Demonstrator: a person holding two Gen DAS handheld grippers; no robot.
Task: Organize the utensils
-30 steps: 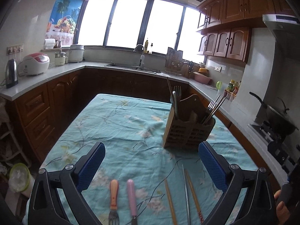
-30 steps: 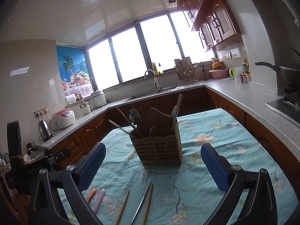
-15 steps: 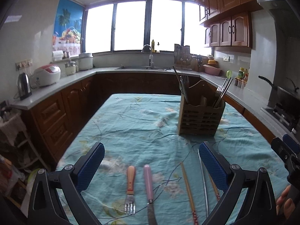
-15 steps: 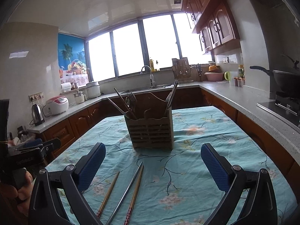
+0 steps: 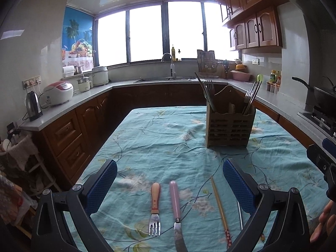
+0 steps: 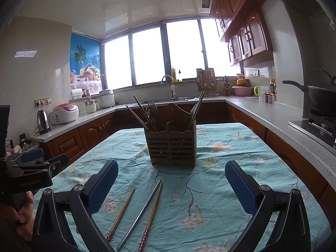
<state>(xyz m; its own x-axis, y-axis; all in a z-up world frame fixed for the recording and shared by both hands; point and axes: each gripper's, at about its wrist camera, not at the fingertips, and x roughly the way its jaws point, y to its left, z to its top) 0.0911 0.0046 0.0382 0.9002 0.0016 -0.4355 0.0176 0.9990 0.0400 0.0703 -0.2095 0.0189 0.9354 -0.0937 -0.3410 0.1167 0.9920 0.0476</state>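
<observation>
Both tools stand wide open and grip nothing. The left tool (image 5: 169,180) hovers above the near end of the counter (image 5: 159,138), which is covered with a teal flowered cloth. Between its blue pads lie a fork (image 5: 155,208) with an orange handle and, just beside it, a knife (image 5: 176,210) with a pink handle, both with handles pointing away from the camera. A wooden chopstick (image 5: 220,205) lies to their right.

The right tool (image 6: 171,180) hovers over three sticks on the cloth: a wooden chopstick (image 6: 121,212) on the left, then a metal chopstick (image 6: 140,212) touching another wooden one (image 6: 152,210) near their far tips.

Farther back on the counter stands a slatted wooden holder (image 6: 172,147), upright, with forks and chopsticks sticking out of its compartments. The left tool's body and the hand (image 6: 19,214) holding it show at the left edge of the right view.
</observation>
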